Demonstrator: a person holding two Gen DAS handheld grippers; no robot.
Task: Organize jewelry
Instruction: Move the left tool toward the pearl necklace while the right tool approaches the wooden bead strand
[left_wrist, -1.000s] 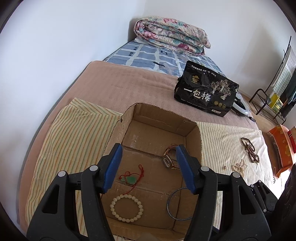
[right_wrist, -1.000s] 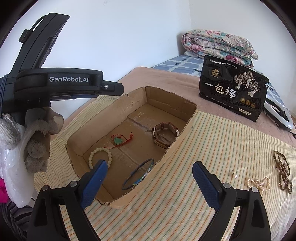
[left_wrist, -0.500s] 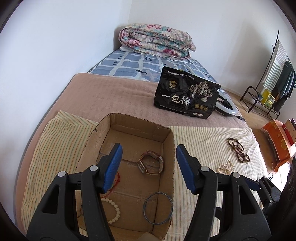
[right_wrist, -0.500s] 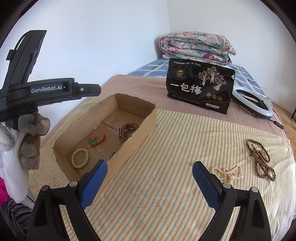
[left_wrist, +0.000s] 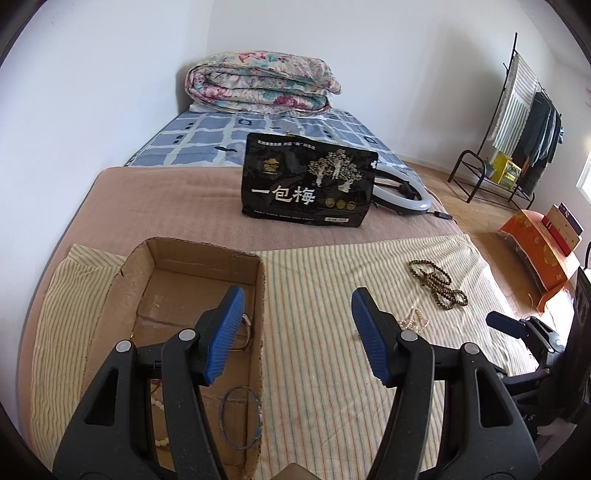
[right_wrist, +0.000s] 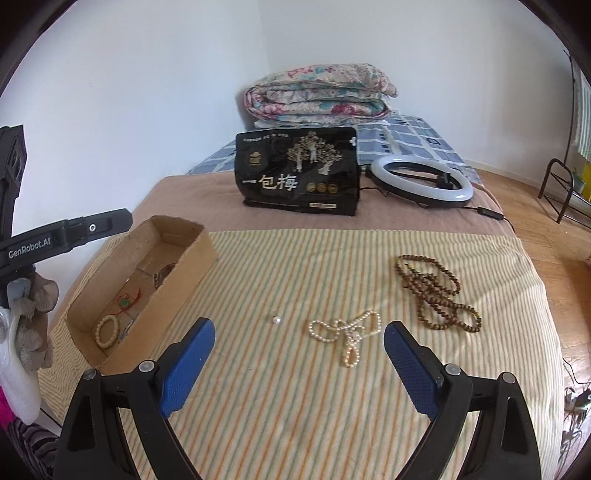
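Observation:
A shallow cardboard box (right_wrist: 173, 291) lies on the striped cloth at the left. It holds a cream bead bracelet (right_wrist: 106, 330), a green pendant on red cord (right_wrist: 125, 302) and a blue bangle (left_wrist: 240, 417). On the cloth lie a pearl necklace (right_wrist: 345, 330), a single pearl (right_wrist: 276, 319) and a brown bead necklace (right_wrist: 436, 291). My right gripper (right_wrist: 299, 363) is open and empty, above the cloth just in front of the pearls. My left gripper (left_wrist: 297, 332) is open and empty over the box's right wall (left_wrist: 258, 332).
A black snack bag (right_wrist: 297, 175) stands behind the cloth, with a white ring light (right_wrist: 421, 181) to its right. A folded floral quilt (right_wrist: 319, 92) lies at the far end of the bed. A clothes rack (left_wrist: 517, 122) and an orange box (left_wrist: 539, 247) stand on the floor at right.
Both grippers have swung to the right, away from the box and toward the loose necklaces. Both stay open and empty. The jewelry has not moved.

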